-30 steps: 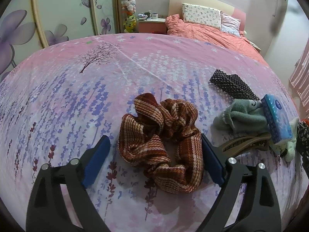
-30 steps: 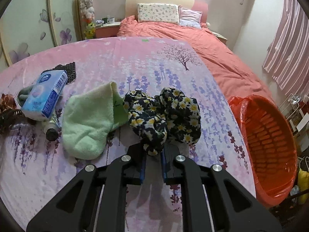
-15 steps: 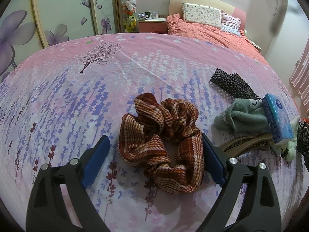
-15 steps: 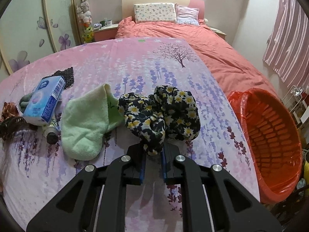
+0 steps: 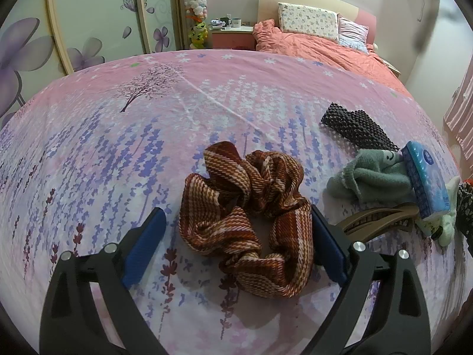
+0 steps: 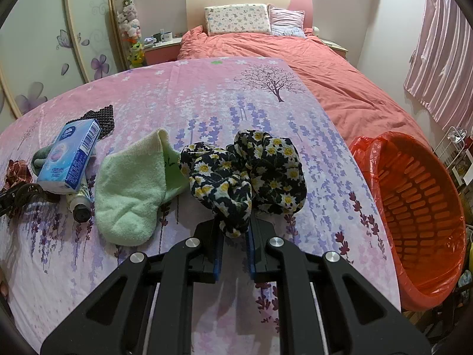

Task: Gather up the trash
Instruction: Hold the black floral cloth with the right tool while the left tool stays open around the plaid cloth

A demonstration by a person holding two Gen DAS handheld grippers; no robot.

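The right gripper (image 6: 235, 233) is clenched on a black daisy-print fabric scrunchie (image 6: 245, 177) above the pink lavender-print cloth (image 6: 207, 103). The left gripper (image 5: 236, 230) stands spread around a brown striped scrunchie (image 5: 248, 216). The blue tissue pack's (image 6: 71, 155) lettering is illegible. An orange lined basket (image 6: 419, 207) stands right.

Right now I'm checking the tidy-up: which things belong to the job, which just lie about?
Job:
- black daisy-print fabric scrunchie, clamped in right gripper
- brown striped fabric scrunchie, between open left gripper
- orange plastic basket

Lying about:
- pale green towelling sock
- blue tissue pack

bare sheet (image 6: 334, 177) between floral scrunchie (image 6: 245, 174) and orange basket (image 6: 414, 207)
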